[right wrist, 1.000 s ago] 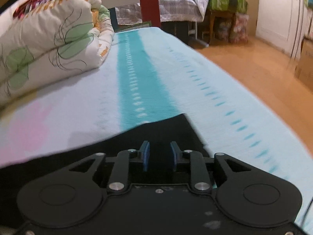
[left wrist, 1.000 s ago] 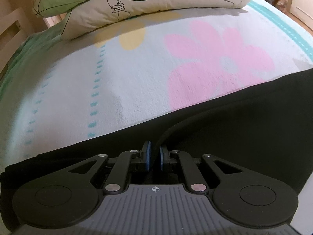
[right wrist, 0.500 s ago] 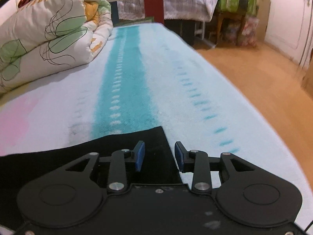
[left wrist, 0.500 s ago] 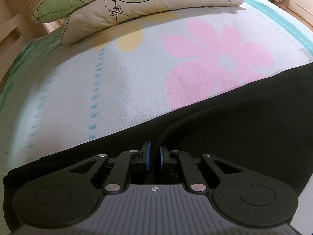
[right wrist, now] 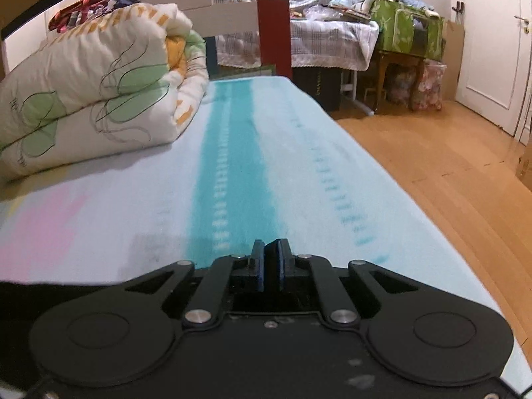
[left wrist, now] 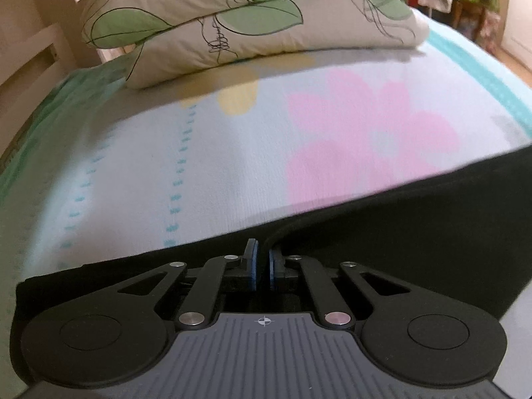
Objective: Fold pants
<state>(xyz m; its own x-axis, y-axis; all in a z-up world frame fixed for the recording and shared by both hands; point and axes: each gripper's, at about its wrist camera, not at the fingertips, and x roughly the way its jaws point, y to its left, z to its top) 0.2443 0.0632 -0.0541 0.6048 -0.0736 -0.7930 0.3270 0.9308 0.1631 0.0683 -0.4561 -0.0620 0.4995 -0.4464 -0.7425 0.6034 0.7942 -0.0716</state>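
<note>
Black pants [left wrist: 399, 232] lie across the bed's flowered blanket [left wrist: 232, 166], filling the lower part of the left wrist view. My left gripper [left wrist: 261, 266] is shut on the pants' near edge, a fold curving away to its right. In the right wrist view my right gripper [right wrist: 270, 262] is shut, its blue pads almost touching, with a bit of black cloth at the right pad. A strip of the pants [right wrist: 50, 291] shows at the lower left, mostly hidden under the gripper body.
A folded leaf-print duvet [left wrist: 249, 23] lies at the far side of the bed, also in the right wrist view [right wrist: 93, 99]. The bed's right edge drops to a wooden floor [right wrist: 449, 173]. A cluttered second bed [right wrist: 332, 43] and a door [right wrist: 492, 40] stand beyond.
My right gripper opened half a second ago, then shut again and moved so the pants' corner is out of sight beneath it. My left gripper stayed shut on the pants and shifted slightly.
</note>
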